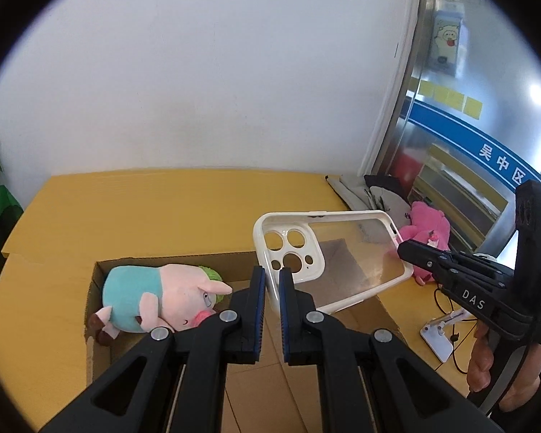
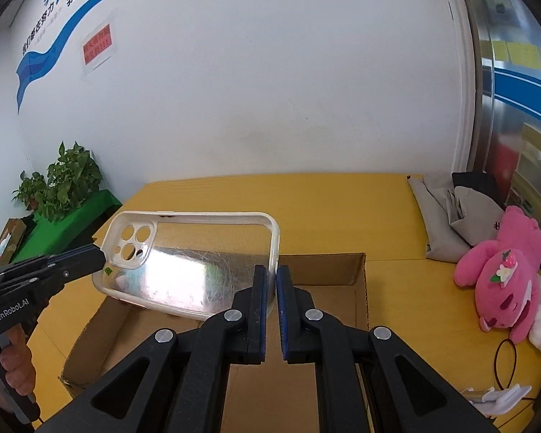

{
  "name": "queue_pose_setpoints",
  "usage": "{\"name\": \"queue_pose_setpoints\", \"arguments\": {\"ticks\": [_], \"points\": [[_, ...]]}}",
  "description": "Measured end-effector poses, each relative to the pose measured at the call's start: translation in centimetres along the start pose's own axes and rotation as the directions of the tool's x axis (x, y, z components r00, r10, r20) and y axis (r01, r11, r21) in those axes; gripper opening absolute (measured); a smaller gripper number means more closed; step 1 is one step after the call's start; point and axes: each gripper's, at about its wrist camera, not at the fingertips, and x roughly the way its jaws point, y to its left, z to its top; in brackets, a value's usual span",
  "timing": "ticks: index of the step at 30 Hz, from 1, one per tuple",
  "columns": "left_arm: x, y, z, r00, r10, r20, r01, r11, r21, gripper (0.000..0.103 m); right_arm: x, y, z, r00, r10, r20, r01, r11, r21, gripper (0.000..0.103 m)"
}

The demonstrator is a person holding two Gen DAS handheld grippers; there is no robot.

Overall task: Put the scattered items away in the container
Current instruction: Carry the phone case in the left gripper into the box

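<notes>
Nearest the lens, the left tongs [image 1: 272,281] are clenched on the white rim of the phone case [image 1: 328,256] at its camera-cutout end, while the right tongs [image 2: 271,281] pinch the rim at the opposite short end; each pair shows in the other's view, at 3 o'clock and 9 o'clock. The case hangs between them, tilted, clear back toward the right-wrist lens, above the open cardboard box [image 1: 101,278] on the yellow tabletop [image 1: 162,209].

A plush pig [image 1: 155,297] in a teal shirt already lies in the box at 9 o'clock of the case. A pink plush [image 2: 501,274] still sits outside on the tabletop at 3 o'clock, beside folded grey cloth [image 2: 443,216].

The step in hand looks like lowering the case into the box. To do it well: keep both hands level and moving together so the thin rim does not twist or slip, aim for the bare floor at 3 o'clock of the pig, go low before letting go, and release both ends at once
</notes>
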Motion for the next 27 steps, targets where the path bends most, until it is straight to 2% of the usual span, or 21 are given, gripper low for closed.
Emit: {"name": "queue_pose_setpoints", "arguments": {"ticks": [5,10,15,23,27], "points": [[6.2,0.8,0.5,0.996,-0.013,-0.089,0.010,0.999,-0.039,0.006,5.3,-3.0,0.2,0.996,-0.038,-0.080,0.040,0.999,0.022,0.006],[11.8,1.7,0.6,0.985,0.000,-0.174,-0.010,0.998,-0.058,0.006,11.5,-5.5,-0.6,0.979,-0.055,-0.197,0.069,0.996,0.064,0.006],[17.0,3.2,-1.1,0.958,0.043,-0.284,-0.066,0.995,-0.071,0.006,16.8,-7.2,-2.0,0.950,-0.035,-0.310,0.075,0.990,0.119,0.006],[21.4,3.7,-3.4,0.914,0.090,-0.395,-0.109,0.994,-0.027,0.006,21.0,-7.1,-4.6,0.904,-0.111,-0.413,0.158,0.984,0.080,0.006],[22.6,3.4,-3.9,0.887,0.142,-0.439,-0.146,0.989,0.023,0.005,21.7,-6.4,-5.0,0.888,-0.167,-0.429,0.196,0.980,0.024,0.006]]}}
